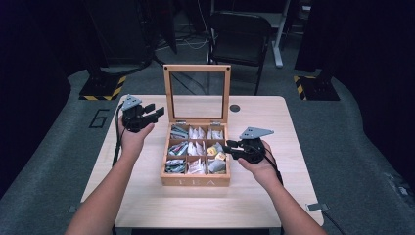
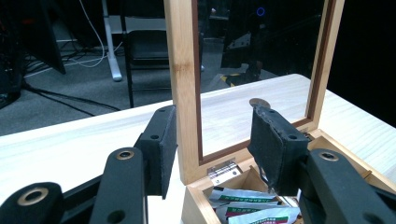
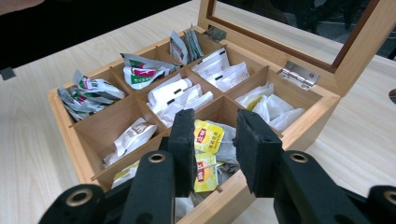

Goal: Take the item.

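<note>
A wooden tea box [image 1: 195, 181] with several compartments of tea bags sits mid-table, its glass lid [image 1: 169, 93] standing upright. My left gripper [image 1: 152, 112] is open, held just left of the lid. In the left gripper view, the lid's wooden frame post [image 2: 183, 70] rises between the spread jaws of the left gripper [image 2: 215, 123], and I cannot tell whether the near pad touches it. My right gripper [image 1: 230, 146] is open at the box's right side. In the right gripper view, its jaws [image 3: 217, 126] frame yellow-labelled tea bags [image 3: 208, 136] in the nearest compartment of the box [image 3: 306, 125].
The light wooden table [image 1: 147, 196] has bare surface on both sides of the box. A small dark disc [image 1: 235, 108] lies right of the lid. A black chair [image 1: 240, 36] stands behind the table, with striped floor bases [image 1: 103, 89] at the back left.
</note>
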{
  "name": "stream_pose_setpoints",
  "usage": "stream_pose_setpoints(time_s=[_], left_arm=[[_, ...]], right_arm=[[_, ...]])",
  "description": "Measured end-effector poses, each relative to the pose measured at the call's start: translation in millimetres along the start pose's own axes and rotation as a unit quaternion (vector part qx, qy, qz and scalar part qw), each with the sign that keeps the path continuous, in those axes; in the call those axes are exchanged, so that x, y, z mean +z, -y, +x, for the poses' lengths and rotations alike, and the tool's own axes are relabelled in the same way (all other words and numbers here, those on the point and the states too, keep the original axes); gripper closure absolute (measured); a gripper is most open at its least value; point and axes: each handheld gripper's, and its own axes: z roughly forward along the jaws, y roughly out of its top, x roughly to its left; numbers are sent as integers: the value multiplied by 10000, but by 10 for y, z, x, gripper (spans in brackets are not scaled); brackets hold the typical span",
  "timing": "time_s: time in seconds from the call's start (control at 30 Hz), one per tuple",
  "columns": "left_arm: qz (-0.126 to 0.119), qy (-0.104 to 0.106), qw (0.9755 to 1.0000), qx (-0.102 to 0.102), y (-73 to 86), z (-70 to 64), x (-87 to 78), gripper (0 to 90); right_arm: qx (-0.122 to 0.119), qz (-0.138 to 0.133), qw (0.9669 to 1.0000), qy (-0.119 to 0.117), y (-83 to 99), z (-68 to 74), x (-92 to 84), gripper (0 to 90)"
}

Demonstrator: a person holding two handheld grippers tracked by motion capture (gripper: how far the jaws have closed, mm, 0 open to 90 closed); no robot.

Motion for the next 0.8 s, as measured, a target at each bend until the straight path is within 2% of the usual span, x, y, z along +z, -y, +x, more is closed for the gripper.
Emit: stream_pose_setpoints(time_s=[0.2,0.43,0.47,0.8], left_arm=[[16,-9,10000,-32,0,7,-8,512],[14,-15,10000,-5,1,0,-2,511],[31,-13,10000,-9,0,-1,-5,511],[25,-26,10000,-2,3,0,-12,509]], right_arm=[[-77,20,10000,-59,46,32,-14,697],[19,-52,9999,-104,128,59,0,729],[84,-24,9999,-127,156,67,13,736],[83,109,9998,-169,280,79,87,741]])
